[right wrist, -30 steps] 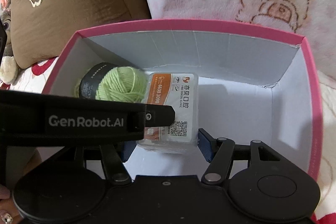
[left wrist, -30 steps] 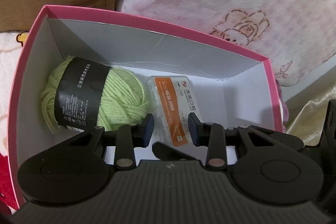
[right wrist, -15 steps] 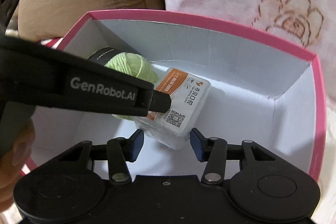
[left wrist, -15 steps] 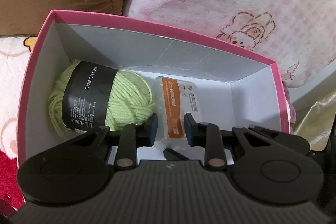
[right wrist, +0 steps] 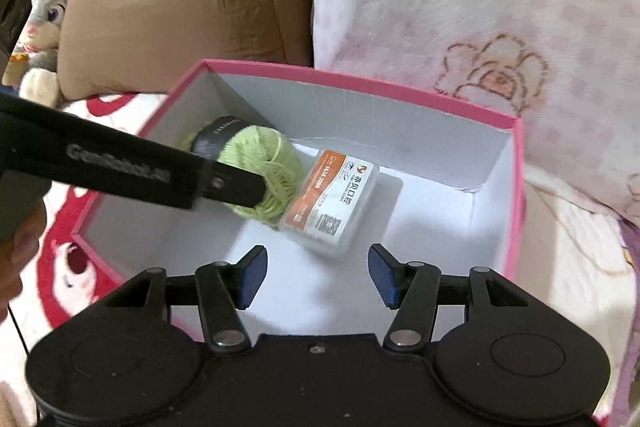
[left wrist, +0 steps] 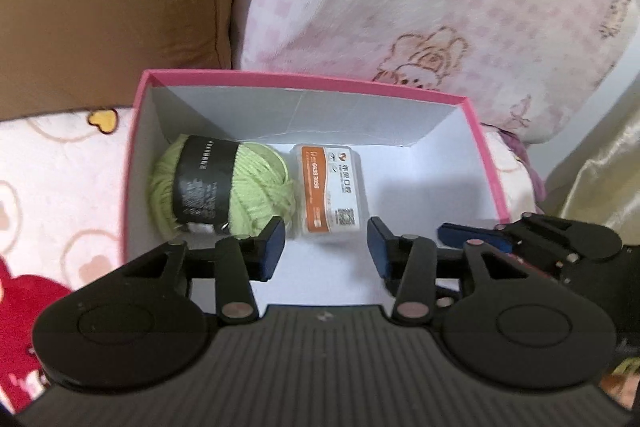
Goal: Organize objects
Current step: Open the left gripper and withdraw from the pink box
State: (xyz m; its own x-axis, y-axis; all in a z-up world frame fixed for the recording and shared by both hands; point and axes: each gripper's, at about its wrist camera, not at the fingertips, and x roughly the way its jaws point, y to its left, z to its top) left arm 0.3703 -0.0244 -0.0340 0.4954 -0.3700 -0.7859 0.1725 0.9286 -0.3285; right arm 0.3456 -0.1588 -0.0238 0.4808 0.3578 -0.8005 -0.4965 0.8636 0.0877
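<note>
Bedding; plastic case (right wrist: 334, 205) beyond gaping right gripper (right wrist: 318, 277).

We note the left tool's arm (right wrist: 132, 171) covers part of the yarn ball (right wrist: 266, 163) in the right wrist view. Its lettering is blurred. The small print on the yarn's black band (left wrist: 202, 183) is unreadable. The plush rabbit (right wrist: 42, 15) is cut off at the left edge.

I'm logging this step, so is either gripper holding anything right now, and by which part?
Nothing is held. The left gripper and right gripper are both open and empty; the plastic case lies free in the pink box.
</note>
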